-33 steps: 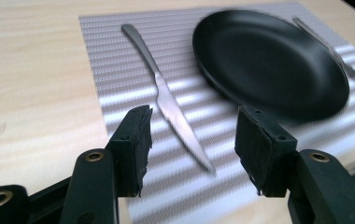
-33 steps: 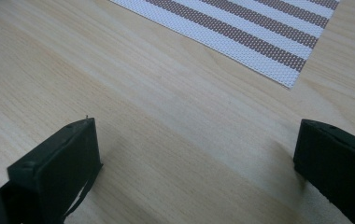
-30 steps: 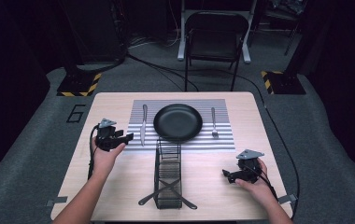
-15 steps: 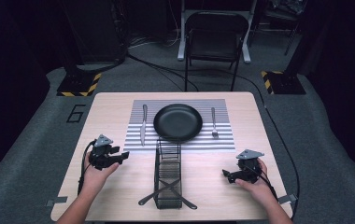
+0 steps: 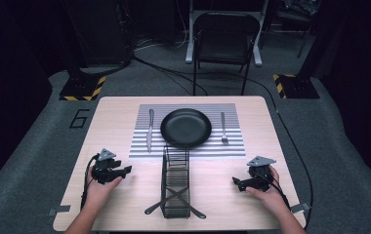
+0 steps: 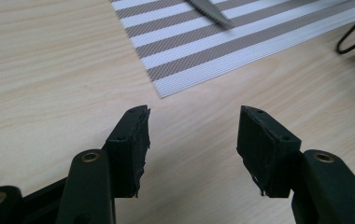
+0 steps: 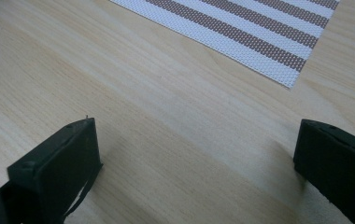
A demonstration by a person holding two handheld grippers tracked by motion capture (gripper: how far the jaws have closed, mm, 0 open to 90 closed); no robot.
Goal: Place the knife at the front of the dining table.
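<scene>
- With both resting low on the table point(image 5: 125, 112), left gripper point(image 6: 192, 128) jaws sit apart, holding nothing.
- right gripper point(image 7: 194, 149) jaws spread wide, nothing held.
- Black plate point(image 5: 186, 127) on striped mat point(image 5: 232, 144).

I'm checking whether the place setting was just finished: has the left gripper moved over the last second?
Yes. The left gripper has drawn back from beside the knife on the striped mat toward the table's near edge.

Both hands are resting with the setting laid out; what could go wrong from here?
1. The wire rack stands between the left gripper and right gripper; a hand crossing over might knock it.
2. The plate reaches past the placemat's near edge, right by the rack, so a nudged rack may hit it.
3. The knife lies flat, likely awkward to pinch.
</scene>
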